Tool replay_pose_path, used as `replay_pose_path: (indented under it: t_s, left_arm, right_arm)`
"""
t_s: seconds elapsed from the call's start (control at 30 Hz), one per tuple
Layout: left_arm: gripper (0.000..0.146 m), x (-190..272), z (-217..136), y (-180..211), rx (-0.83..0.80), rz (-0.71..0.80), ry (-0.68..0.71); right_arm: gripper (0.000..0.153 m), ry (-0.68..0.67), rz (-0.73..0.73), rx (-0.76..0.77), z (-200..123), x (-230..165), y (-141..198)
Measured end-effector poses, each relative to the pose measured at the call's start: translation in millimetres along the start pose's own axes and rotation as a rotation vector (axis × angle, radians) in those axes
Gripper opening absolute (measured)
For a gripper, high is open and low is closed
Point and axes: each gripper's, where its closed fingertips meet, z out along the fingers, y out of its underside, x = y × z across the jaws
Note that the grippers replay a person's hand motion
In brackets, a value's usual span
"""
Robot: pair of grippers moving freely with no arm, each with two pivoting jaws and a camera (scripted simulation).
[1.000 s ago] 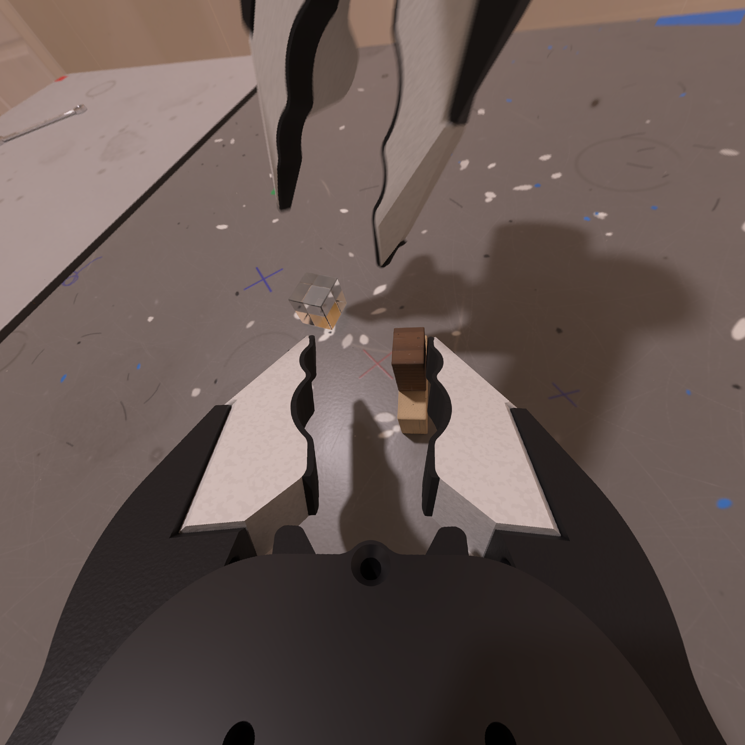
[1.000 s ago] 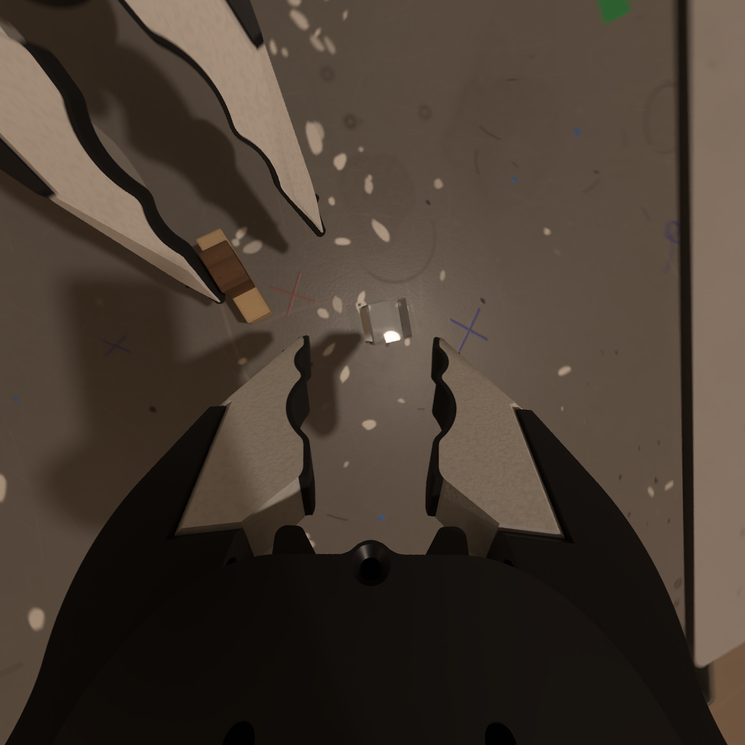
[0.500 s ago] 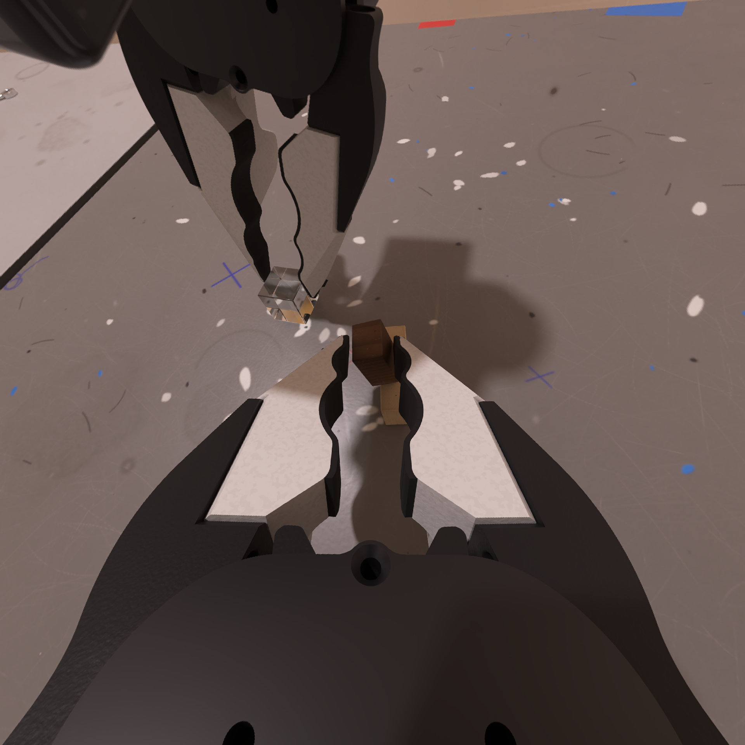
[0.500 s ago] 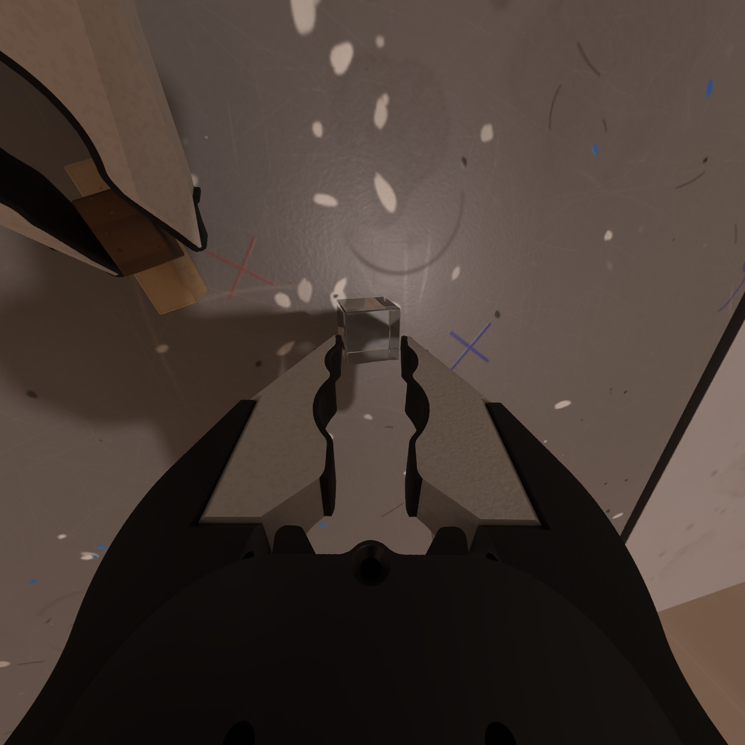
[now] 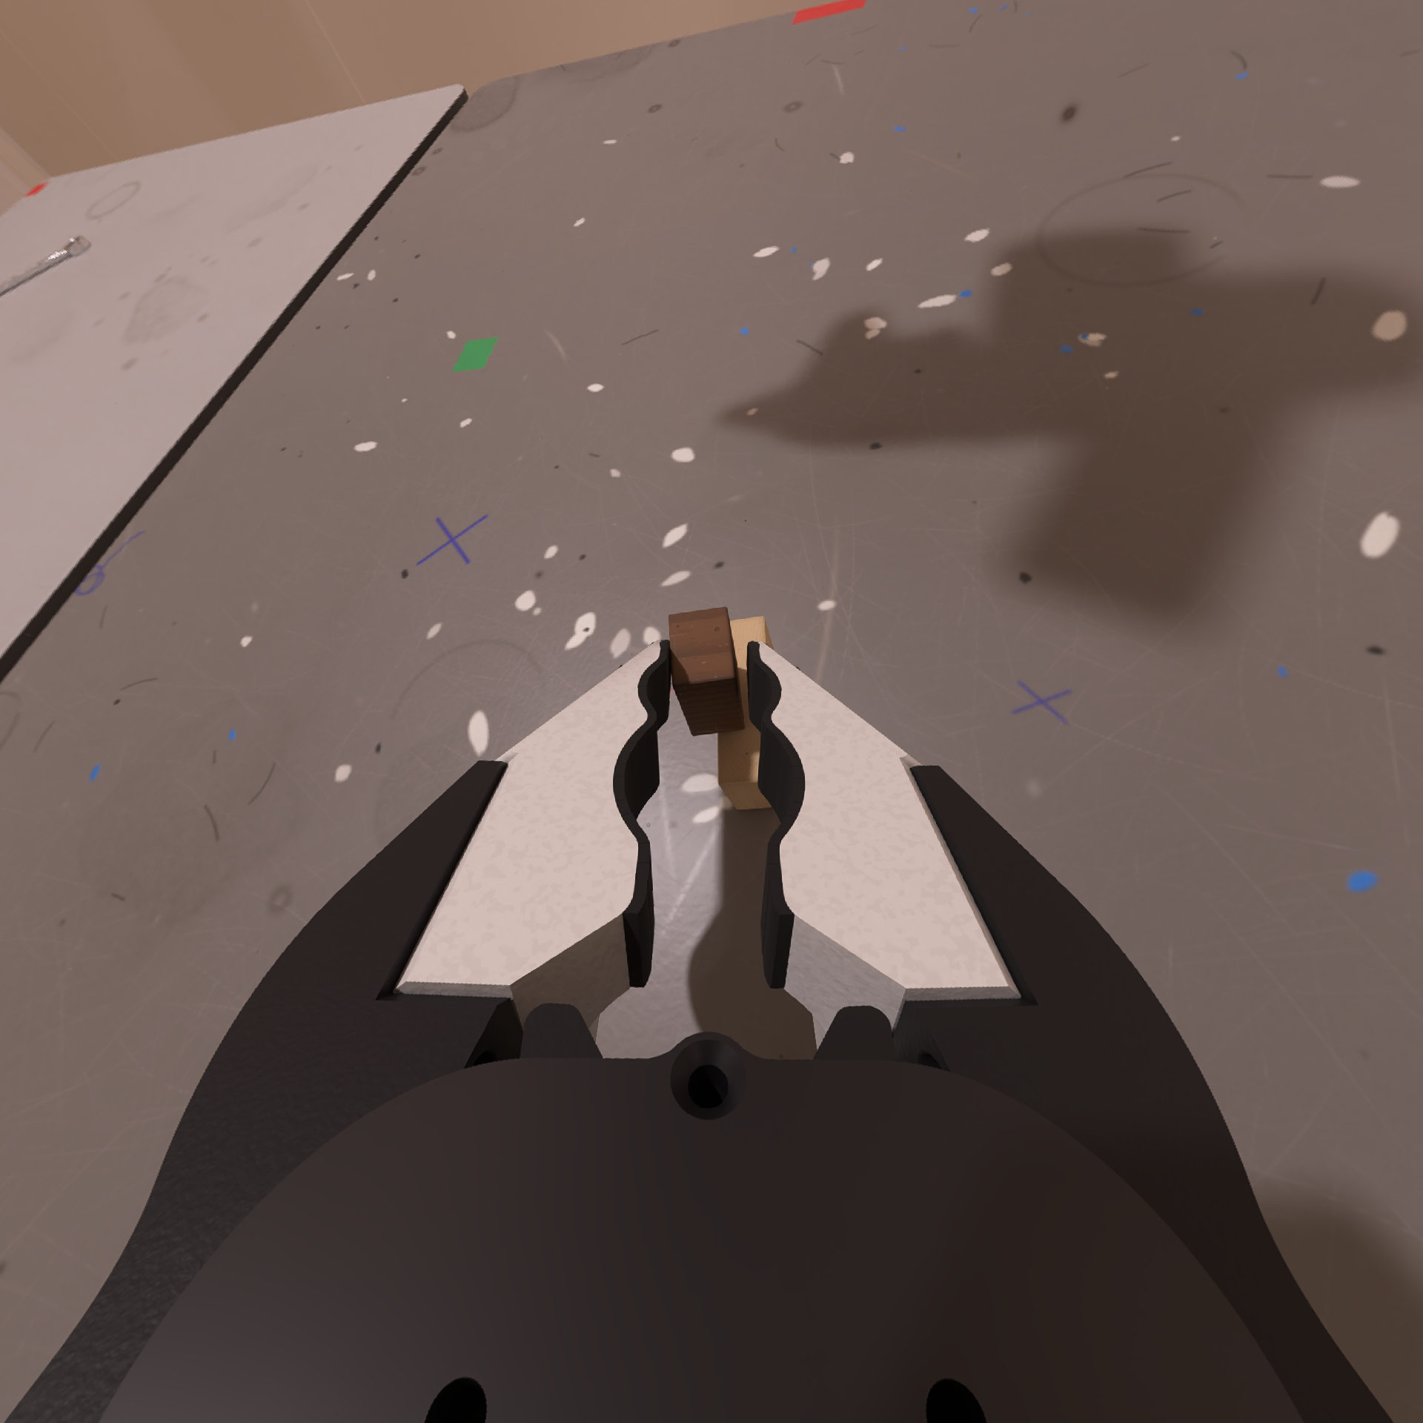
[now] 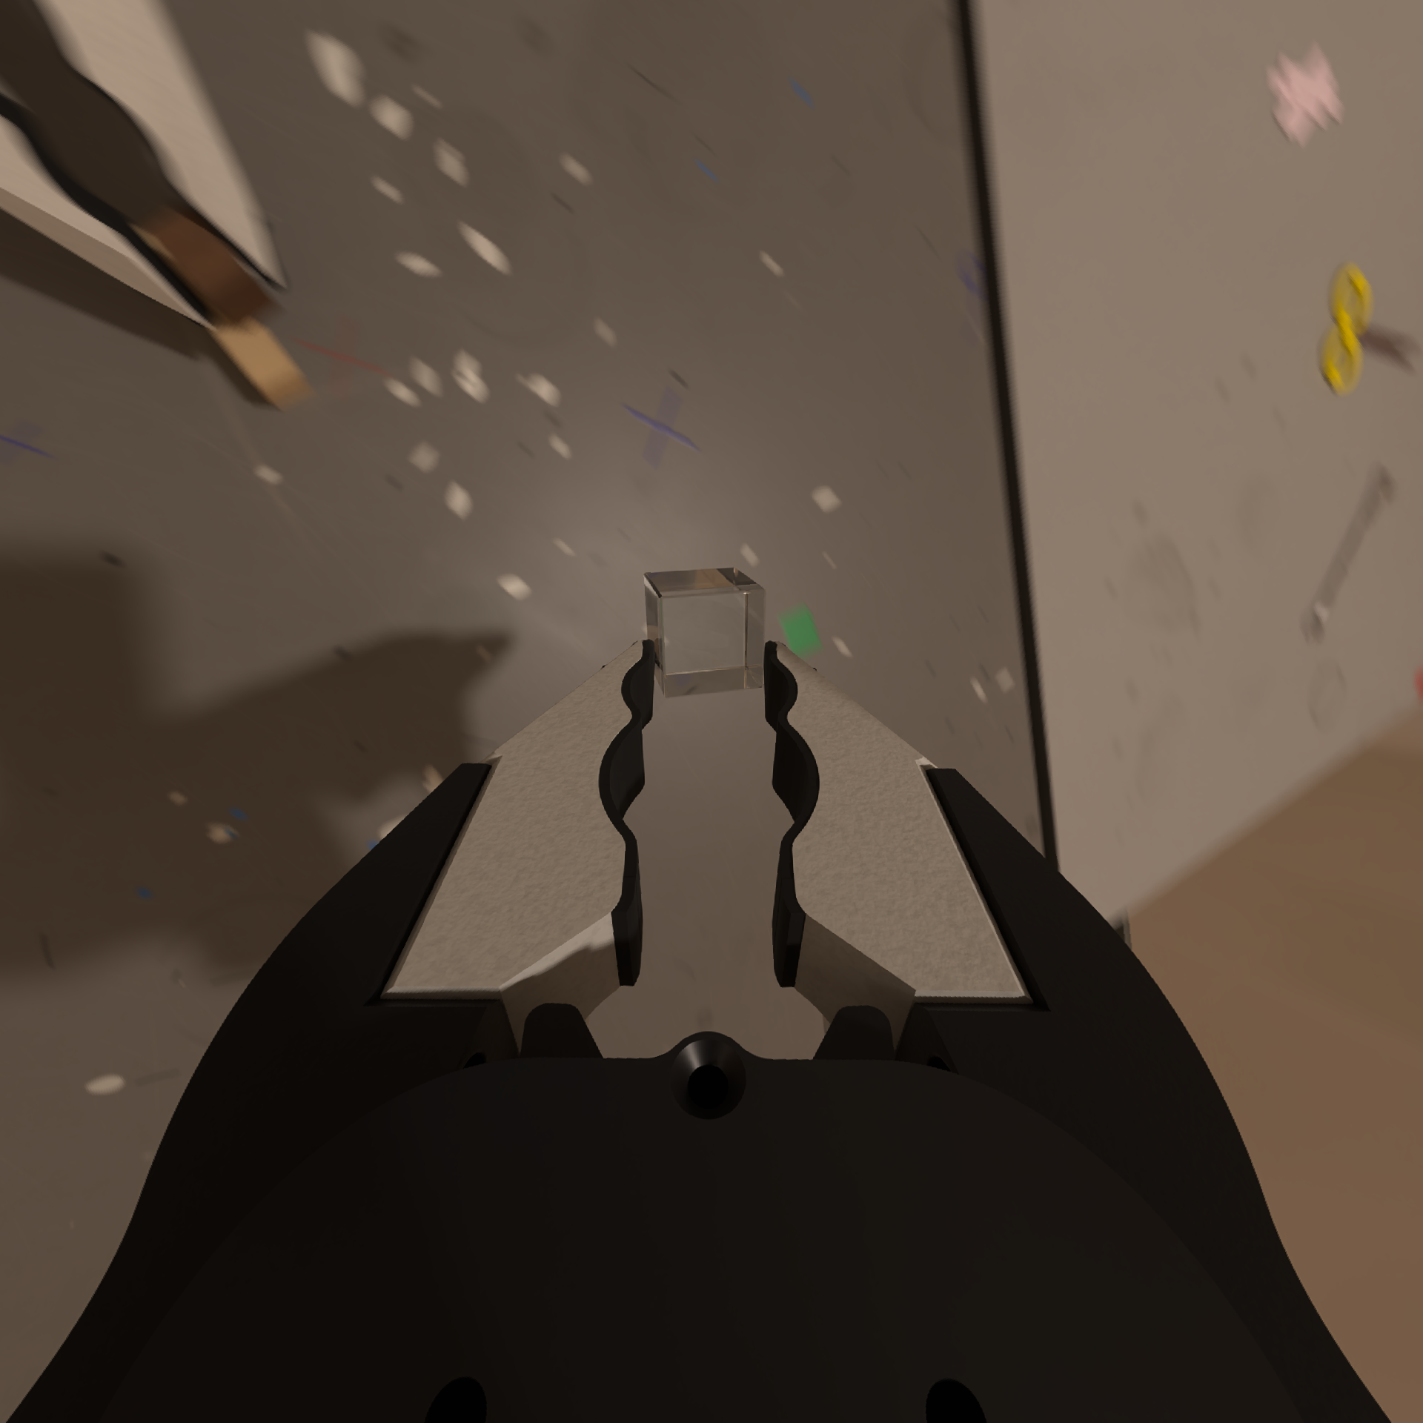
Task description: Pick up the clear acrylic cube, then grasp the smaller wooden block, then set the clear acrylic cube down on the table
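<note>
My right gripper (image 6: 707, 656) is shut on the clear acrylic cube (image 6: 704, 631) and holds it at its fingertips, well above the grey speckled table (image 6: 539, 500). My left gripper (image 5: 707, 653) is shut on the small dark brown wooden block (image 5: 702, 670), down near the table (image 5: 924, 539). A longer pale wooden block (image 5: 741, 770) lies just under and behind the brown one. In the right wrist view the left gripper (image 6: 219, 296) shows at the upper left with the brown block (image 6: 204, 266) between its tips and the pale block (image 6: 266, 368) below it.
A white side surface (image 5: 154, 308) with a black edge adjoins the table on the left and carries a metal wrench (image 5: 46, 258). The right wrist view shows that surface (image 6: 1193, 385) with a yellow ring object (image 6: 1346, 339) and the wrench (image 6: 1347, 554). A green patch (image 5: 475, 354) marks the table.
My right gripper closed on the cube and lifted it away, out of the left wrist view. My left gripper narrowed onto the brown block.
</note>
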Motion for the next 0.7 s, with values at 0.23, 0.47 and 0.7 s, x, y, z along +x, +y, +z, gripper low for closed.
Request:
replay_pose_path:
  t_s: [0.23, 0.47, 0.7]
  left_arm:
    - [0.019, 2, 1, 0, -0.011, 0.02, -0.014]
    - [0.014, 0, 1, 0, -0.003, 0.009, -0.026]
    - [0.014, -3, 0, 1, -0.007, -0.009, -0.028]
  right_arm:
    - [0.028, 0.173, 0.415, -0.225, -22, 77, 150]
    - [0.028, 0.148, 0.88, -0.426, 40, 82, 243]
    - [0.028, -0.011, 1.063, -0.578, 61, 52, 274]
